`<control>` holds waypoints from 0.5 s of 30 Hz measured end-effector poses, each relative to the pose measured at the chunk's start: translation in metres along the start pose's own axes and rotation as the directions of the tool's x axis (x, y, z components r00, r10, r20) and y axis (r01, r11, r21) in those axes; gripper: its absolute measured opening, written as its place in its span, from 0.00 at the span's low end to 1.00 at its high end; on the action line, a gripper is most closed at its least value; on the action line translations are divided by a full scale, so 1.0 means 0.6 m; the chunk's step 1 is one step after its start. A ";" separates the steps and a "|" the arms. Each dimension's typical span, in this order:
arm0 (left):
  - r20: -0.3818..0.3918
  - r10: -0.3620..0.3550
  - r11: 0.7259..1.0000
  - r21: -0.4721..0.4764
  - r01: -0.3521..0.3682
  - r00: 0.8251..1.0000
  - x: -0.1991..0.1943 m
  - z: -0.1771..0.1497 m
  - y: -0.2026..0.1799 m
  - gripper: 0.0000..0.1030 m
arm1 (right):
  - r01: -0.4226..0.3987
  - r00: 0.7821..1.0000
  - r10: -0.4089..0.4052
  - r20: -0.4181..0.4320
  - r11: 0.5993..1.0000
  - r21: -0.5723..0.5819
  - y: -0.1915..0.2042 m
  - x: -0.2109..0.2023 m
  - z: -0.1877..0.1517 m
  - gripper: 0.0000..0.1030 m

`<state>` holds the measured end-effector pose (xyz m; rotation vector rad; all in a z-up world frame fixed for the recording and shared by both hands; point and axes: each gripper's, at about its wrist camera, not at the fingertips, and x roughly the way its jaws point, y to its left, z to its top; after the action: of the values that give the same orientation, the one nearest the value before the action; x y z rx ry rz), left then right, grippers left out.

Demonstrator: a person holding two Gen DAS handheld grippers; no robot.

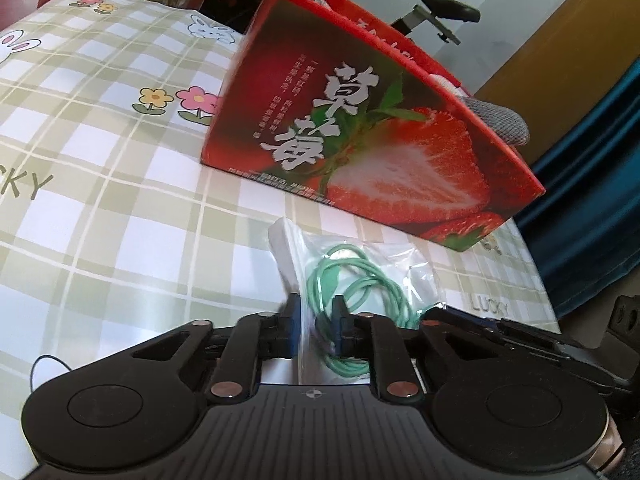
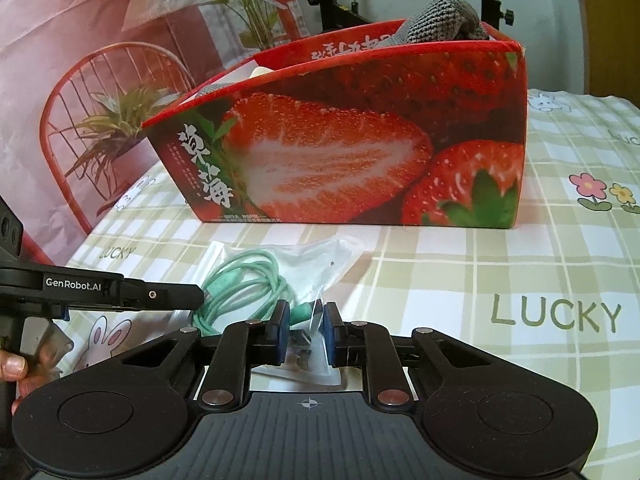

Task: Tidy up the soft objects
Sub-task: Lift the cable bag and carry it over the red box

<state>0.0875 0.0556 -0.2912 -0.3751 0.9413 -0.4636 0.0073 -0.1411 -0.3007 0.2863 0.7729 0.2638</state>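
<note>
The box is red with big strawberries and white letters. The cloth has green and white squares. The cable, at 6 o'clock from the box, is mint green.

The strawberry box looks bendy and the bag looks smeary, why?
Left wrist view: the fisheye lens tilts and curves the box; the bag smears between the left gripper. Right wrist view: the box rim bows, and the bag shines.
</note>
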 end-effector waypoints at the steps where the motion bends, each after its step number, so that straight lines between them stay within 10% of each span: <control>1: 0.002 0.001 1.000 -0.001 -0.001 1.000 -0.001 0.000 -0.001 0.12 | 0.002 1.000 -0.002 0.002 1.000 -0.003 0.001 0.000 0.000 0.16; 15: 0.091 -0.073 0.997 0.034 0.070 0.993 -0.053 0.022 -0.025 0.12 | -0.015 0.994 0.017 0.109 1.000 -0.024 0.011 -0.047 0.021 0.16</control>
<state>0.0792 0.0615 -0.2551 -0.3997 0.8319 -0.5215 -0.0038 -0.1464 -0.2717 0.2829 0.6592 0.2697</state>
